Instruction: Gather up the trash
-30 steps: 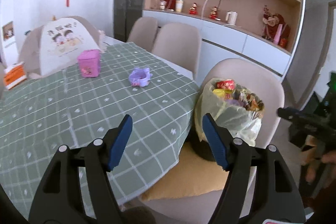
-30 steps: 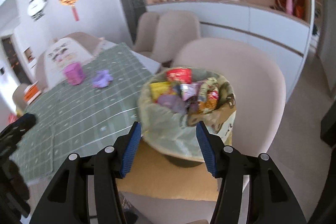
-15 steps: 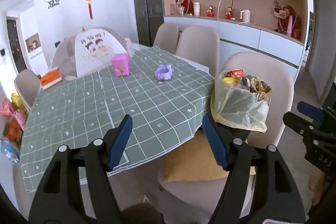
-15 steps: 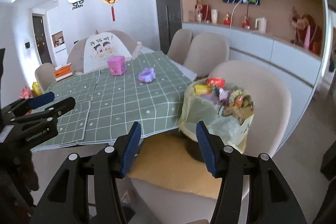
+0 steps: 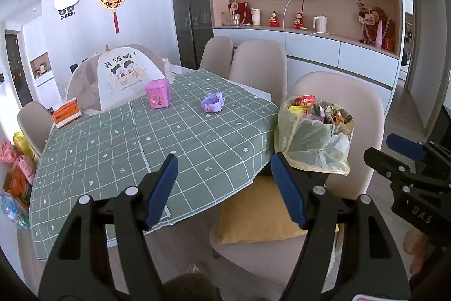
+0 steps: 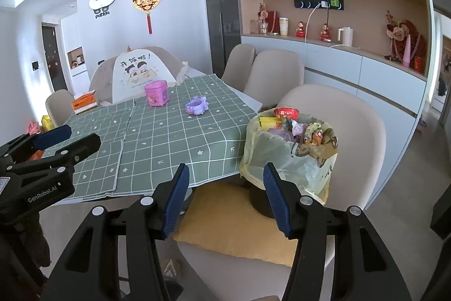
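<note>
A bin lined with a yellowish bag (image 5: pixel 313 140) (image 6: pixel 290 157) stands on a beige chair's yellow cushion (image 5: pixel 253 216) (image 6: pixel 225 219), heaped with wrappers and a red cup (image 6: pixel 286 112). My left gripper (image 5: pixel 225 177) hangs open and empty, back from the table edge, with the bin just right of its right finger. My right gripper (image 6: pixel 224 185) is open and empty too, short of the bin. Each gripper shows at the other view's edge: the right gripper (image 5: pixel 394 151), the left gripper (image 6: pixel 70 137).
The table's green checked cloth (image 5: pixel 157 137) (image 6: pixel 169 143) carries a pink tin (image 5: pixel 157 97), a purple holder (image 5: pixel 212 104), an orange tissue box (image 5: pixel 66 114) and a mesh food cover (image 5: pixel 124 75). Beige chairs (image 5: pixel 258 66) ring it. Bags (image 5: pixel 17 160) lie at left.
Both grippers have drawn back and up from the bin and table, so the whole table and room now show. Jaws stayed as wide as before.
</note>
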`<state>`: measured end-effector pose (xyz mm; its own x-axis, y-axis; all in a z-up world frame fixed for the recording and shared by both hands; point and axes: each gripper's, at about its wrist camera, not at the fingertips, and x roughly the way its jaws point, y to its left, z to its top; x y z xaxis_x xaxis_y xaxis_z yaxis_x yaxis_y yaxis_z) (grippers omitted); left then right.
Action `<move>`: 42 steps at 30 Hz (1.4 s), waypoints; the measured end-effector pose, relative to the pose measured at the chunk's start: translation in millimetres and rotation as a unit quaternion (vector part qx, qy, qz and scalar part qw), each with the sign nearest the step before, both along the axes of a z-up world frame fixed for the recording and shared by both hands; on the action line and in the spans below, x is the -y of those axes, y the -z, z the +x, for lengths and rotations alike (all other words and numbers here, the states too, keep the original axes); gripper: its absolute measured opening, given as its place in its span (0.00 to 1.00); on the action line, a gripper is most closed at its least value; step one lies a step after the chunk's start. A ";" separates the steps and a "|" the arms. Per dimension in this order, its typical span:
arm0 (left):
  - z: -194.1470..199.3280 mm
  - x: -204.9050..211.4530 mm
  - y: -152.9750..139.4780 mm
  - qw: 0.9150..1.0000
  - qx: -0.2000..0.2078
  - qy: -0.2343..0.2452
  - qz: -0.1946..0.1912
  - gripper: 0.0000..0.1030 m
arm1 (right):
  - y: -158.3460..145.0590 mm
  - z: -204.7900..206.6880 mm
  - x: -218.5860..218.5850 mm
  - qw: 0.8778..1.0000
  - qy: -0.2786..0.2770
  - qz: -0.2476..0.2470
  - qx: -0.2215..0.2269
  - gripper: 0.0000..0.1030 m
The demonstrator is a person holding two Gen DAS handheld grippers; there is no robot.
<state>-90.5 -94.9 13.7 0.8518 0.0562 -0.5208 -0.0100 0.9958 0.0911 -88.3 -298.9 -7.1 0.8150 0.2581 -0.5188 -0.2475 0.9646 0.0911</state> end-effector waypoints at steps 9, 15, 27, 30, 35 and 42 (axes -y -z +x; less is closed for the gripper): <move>-3.2 1.2 1.2 1.000 -0.003 0.005 -0.004 0.64 | -0.2 -0.4 3.5 1.000 0.008 0.001 0.000 0.50; -1.2 1.1 2.2 1.000 -0.005 0.006 -0.005 0.64 | -1.8 -0.7 3.2 1.000 0.012 -0.001 0.005 0.50; 1.9 3.8 4.7 1.000 -0.011 0.008 -0.004 0.64 | -2.0 -1.1 5.3 1.000 0.017 0.001 0.008 0.50; 2.2 3.8 4.9 1.000 -0.011 0.008 -0.004 0.64 | -2.1 -1.0 5.3 1.000 0.017 0.001 0.008 0.50; 2.2 3.7 4.9 1.000 -0.011 0.008 -0.004 0.64 | -2.2 -0.8 5.5 1.000 0.017 0.002 0.008 0.50; 2.4 3.6 4.7 1.000 -0.011 0.008 -0.004 0.64 | -2.5 -0.5 6.3 1.000 0.016 0.002 0.009 0.50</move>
<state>-88.1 -98.5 9.0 0.8408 0.0382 -0.5400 0.0081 0.9965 0.0832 -88.8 -305.1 -4.6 0.8323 0.2327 -0.5031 -0.2174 0.9719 0.0898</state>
